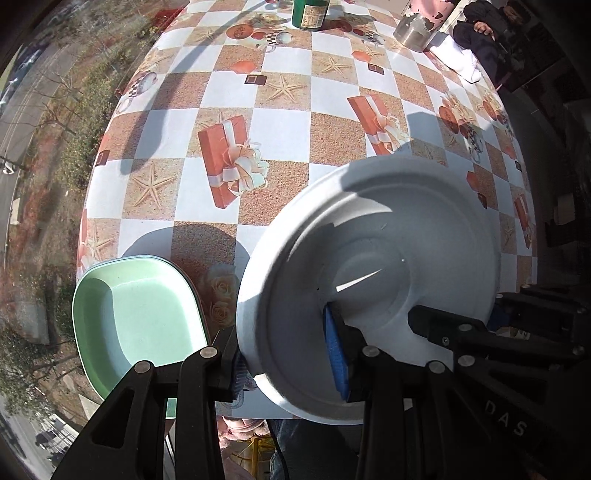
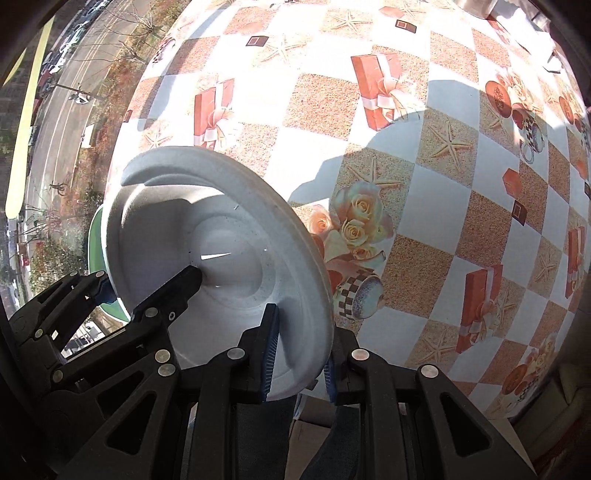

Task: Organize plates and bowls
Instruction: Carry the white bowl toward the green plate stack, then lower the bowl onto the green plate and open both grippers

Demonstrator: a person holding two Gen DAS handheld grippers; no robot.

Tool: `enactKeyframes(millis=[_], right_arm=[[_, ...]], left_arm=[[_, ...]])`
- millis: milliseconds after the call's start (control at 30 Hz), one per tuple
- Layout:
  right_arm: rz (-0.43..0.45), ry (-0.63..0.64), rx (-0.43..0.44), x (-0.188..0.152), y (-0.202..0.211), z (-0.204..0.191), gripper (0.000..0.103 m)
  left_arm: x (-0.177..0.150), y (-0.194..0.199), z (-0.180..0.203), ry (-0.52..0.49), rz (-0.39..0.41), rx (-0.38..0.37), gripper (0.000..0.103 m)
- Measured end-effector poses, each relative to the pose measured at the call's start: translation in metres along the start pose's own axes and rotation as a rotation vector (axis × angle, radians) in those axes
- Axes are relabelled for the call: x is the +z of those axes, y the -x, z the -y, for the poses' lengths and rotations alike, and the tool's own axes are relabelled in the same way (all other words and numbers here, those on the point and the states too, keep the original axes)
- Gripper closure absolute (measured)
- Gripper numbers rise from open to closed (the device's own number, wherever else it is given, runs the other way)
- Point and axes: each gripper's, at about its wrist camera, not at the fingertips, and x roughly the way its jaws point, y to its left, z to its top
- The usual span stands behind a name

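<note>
Nearest, left view: left gripper [image 1: 288,363], jaws pinching the near rim of a white plate [image 1: 369,258], one blue-padded finger [image 1: 337,354] over the inside face, the other below the rim. Same plate gripped on its opposite edge by the right gripper [image 2: 299,354], jaws likewise clamped across the rim, one blue pad inside, one outside. Plate raised off the table [image 1: 332,96] and tilted, hollow side toward both cameras; stepped rings and a raised centre visible inside, part sunlit, part in shadow.

Just left of the plate, at the near table edge: pale green dish [image 1: 136,321], oblong with rounded corners, resting flat, seemingly on another dish of like shape; partly behind the plate in the right view.

Beneath: checked tablecloth [image 2: 424,184] in white and sandy squares, printed with starfish, red gift boxes, roses and cups.

Far side of the table: green bottle [image 1: 309,14] with a label, upright, top cut off by the frame; metal pot [image 1: 413,30] to its right, well apart from the plate.

Beyond the table's far right corner: seated person in dark clothing [image 1: 487,33].
</note>
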Motion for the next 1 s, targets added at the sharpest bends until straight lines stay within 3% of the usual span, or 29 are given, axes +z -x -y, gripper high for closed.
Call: enactKeyframes(millis=[300, 767, 1000], right_arm=[[-0.005, 0.096, -0.005, 0.013, -0.004, -0.017, 0.079], [-0.073, 0.287, 0.043, 0.031, -0.048, -0.122, 0.079], [-0.109, 0.297, 0.065, 0.040, -0.076, -0.142, 0.079]], left_arm=[[-0.012, 0.010, -0.026, 0.112, 0.042, 0.017, 0.064], [-0.053, 0.020, -0.117, 0.348, 0.045, 0.103, 0.064], [-0.068, 0.009, -0.147, 0.414, 0.027, 0.121, 0.064]])
